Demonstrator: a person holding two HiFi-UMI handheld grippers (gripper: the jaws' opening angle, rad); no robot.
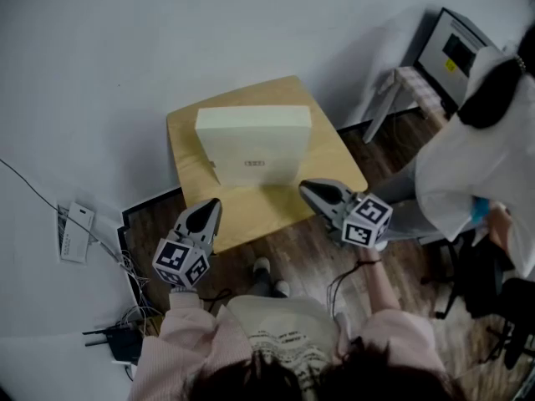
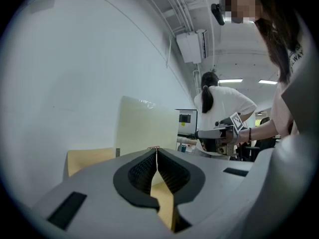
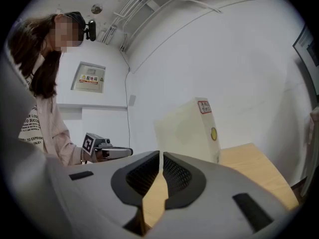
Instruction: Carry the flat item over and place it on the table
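- The left tool has its two dark ribbed jaws pressed together along a thin seam, as the left tool view shows, and nothing sits between them.
- The right tool is likewise drawn closed, with only a hairline gap at the tips in its own view, and it holds nothing.
- Each tool carries a cube with black-and-white square markers, and each is gripped by a hand coming out of a pink sleeve.
- The pale cream flat rectangular box rests on the small light wooden tabletop, towards its far side by the white wall.
- In both tool views the box rises upright from the wood, its broad face towards the tools; a narrow side bears a small red-edged label and a round yellow sticker.
- Both tools point at the box from the near edge of the tabletop, one on each side, and neither touches it.
- A second person in a white top stands at the right, beside a dark monitor.
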